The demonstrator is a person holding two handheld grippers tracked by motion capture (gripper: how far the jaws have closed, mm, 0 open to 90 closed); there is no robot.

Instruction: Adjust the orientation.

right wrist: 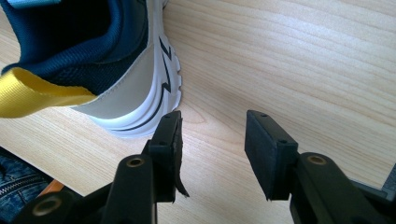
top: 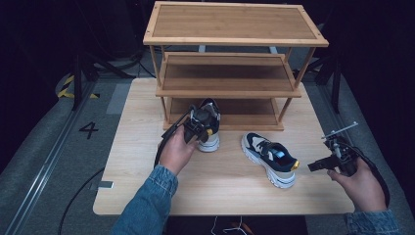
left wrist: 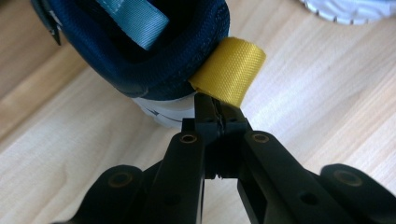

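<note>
A navy and white sneaker (top: 211,128) stands in front of the rack's bottom shelf, heel toward me. My left gripper (top: 202,129) is at that heel. In the left gripper view the jaws (left wrist: 217,108) are shut on the lower edge of the sneaker's yellow heel loop (left wrist: 229,69), below the padded navy collar (left wrist: 154,60). The matching second sneaker (top: 270,157) lies to the right on the table, with its yellow heel loop (right wrist: 32,95) facing my right gripper (top: 314,166). That gripper (right wrist: 212,126) stands open just behind the white sole (right wrist: 154,93), with bare wood between its pads.
A three-tier bamboo shoe rack (top: 230,87) stands at the back of the light wooden table (top: 142,186). A denim sleeve (top: 147,205) comes in at the front left. Dark floor with cables surrounds the table.
</note>
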